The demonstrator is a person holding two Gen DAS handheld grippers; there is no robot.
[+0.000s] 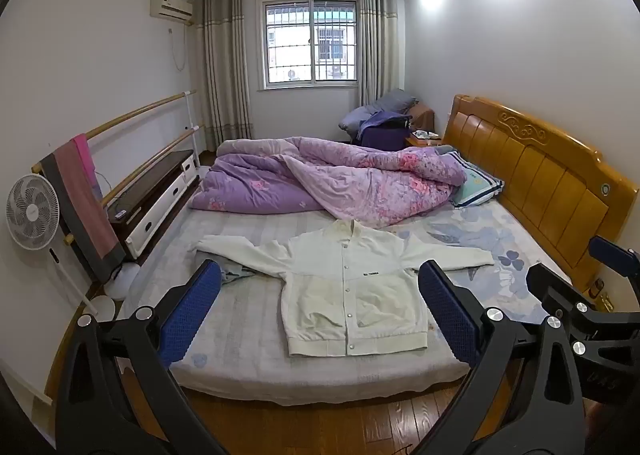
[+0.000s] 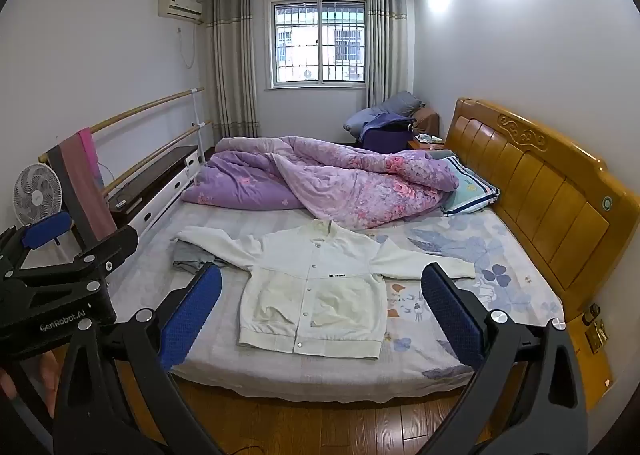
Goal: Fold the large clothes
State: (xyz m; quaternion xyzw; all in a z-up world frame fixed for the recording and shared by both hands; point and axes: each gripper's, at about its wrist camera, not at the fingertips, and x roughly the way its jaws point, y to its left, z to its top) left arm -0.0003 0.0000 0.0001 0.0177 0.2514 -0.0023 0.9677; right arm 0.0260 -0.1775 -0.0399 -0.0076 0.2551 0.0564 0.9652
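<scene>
A cream-white button-up jacket (image 1: 348, 287) (image 2: 316, 287) lies flat and face up on the bed, sleeves spread to both sides, hem toward me. My left gripper (image 1: 320, 275) hovers over the bed's near edge, short of the jacket, with its blue pads wide apart and nothing between them. My right gripper (image 2: 320, 279) is held the same way to its right, open and empty. Each gripper shows at the edge of the other's view. A grey garment (image 2: 192, 259) lies partly under the jacket's left sleeve.
A rumpled purple floral quilt (image 1: 332, 179) and a pillow (image 1: 476, 183) fill the far half of the bed (image 1: 248, 319). The wooden headboard (image 1: 536, 183) is on the right. A fan (image 1: 32, 211), towel rail and low cabinet (image 1: 156, 195) line the left wall. Wooden floor lies below.
</scene>
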